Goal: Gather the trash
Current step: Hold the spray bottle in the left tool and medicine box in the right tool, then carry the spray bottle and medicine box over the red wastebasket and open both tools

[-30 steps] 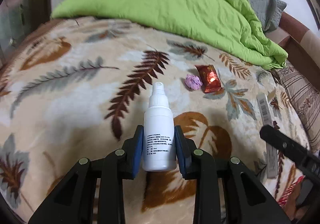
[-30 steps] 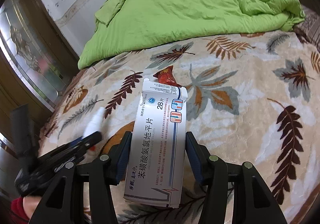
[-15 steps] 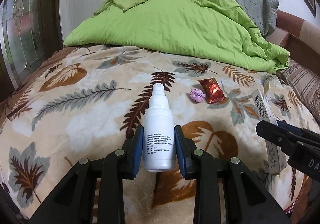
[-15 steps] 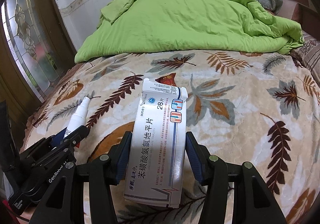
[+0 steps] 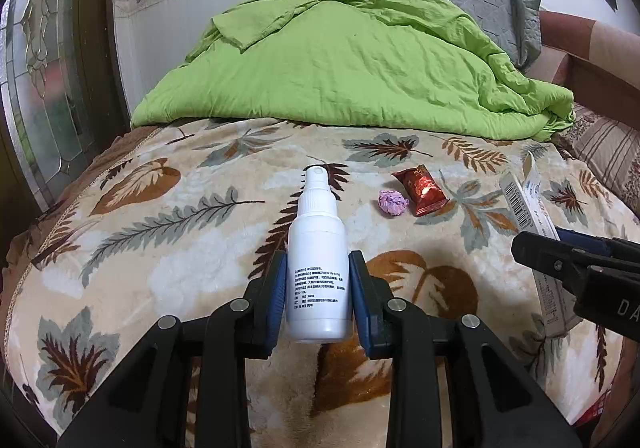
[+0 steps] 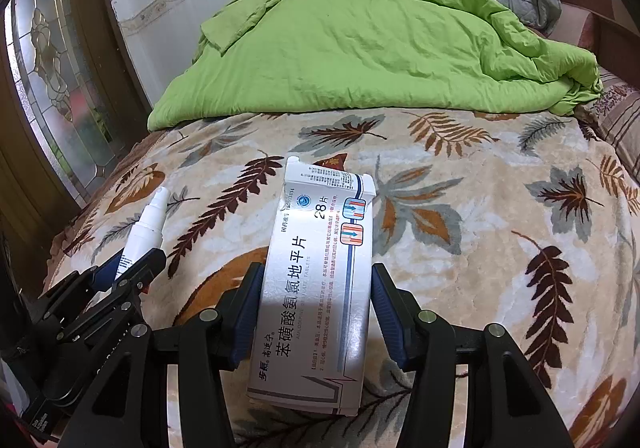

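Observation:
My left gripper (image 5: 318, 292) is shut on a small white spray bottle (image 5: 318, 260), nozzle pointing away, held above the leaf-patterned blanket (image 5: 160, 248). My right gripper (image 6: 316, 304) is shut on a white medicine box (image 6: 316, 288) with blue print; that box (image 5: 532, 215) and gripper show at the right edge of the left wrist view. On the blanket beyond the bottle lie a crumpled purple paper ball (image 5: 393, 203) and a red foil snack wrapper (image 5: 422, 191). In the right wrist view the wrapper (image 6: 332, 160) peeks out behind the box, and the bottle (image 6: 146, 228) sits at the left.
A bunched green quilt (image 5: 352, 67) covers the far half of the bed, with a grey pillow (image 5: 472, 3) behind it. A wooden door with patterned glass (image 5: 44, 79) stands at the left. A striped cushion (image 5: 608, 151) lies at the right.
Both views have tilted upward, so more of the wall and quilt shows. The left gripper with the bottle has risen slightly. Both grips are unchanged.

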The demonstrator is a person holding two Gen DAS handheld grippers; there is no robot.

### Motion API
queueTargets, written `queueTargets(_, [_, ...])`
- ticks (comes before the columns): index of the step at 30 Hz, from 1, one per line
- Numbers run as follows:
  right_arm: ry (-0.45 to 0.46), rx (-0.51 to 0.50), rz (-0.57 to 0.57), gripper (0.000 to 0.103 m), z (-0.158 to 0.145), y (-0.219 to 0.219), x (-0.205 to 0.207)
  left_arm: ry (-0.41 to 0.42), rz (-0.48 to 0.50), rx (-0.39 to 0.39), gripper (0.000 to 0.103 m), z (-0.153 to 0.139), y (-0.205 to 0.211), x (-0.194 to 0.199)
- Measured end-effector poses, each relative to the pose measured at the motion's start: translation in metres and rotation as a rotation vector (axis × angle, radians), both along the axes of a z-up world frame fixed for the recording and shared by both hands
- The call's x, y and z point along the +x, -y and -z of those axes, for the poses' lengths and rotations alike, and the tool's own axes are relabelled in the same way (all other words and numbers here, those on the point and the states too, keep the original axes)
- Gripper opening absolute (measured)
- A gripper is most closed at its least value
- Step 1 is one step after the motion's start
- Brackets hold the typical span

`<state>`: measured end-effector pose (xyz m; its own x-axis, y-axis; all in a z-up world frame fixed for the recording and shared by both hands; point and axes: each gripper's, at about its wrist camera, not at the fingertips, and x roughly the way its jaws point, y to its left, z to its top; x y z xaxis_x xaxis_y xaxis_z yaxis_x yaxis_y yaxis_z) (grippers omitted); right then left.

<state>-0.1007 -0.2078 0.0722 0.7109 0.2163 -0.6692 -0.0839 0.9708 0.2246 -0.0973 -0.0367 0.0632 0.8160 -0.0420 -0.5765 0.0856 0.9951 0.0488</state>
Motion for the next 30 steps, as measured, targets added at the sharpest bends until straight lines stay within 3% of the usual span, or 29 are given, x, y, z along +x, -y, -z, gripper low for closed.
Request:
queueTargets(22, [-0.001, -0.002, 0.005, 0.057, 0.000, 0.001, 0.000, 0.013, 0.012, 0.006, 0.029, -0.002, 0.003, -0.001])
queueTargets(25, [0.005, 0.035, 0.020, 0.057, -0.004, 0.009, -0.003, 0.014, 0.043, -0.017, 0.029, -0.006, 0.005, -0.003])
queueTargets(30, [0.013, 0.193, 0.084, 0.057, -0.022, 0.053, -0.026, -0.012, 0.151, -0.086, 0.029, -0.014, 0.021, -0.011])
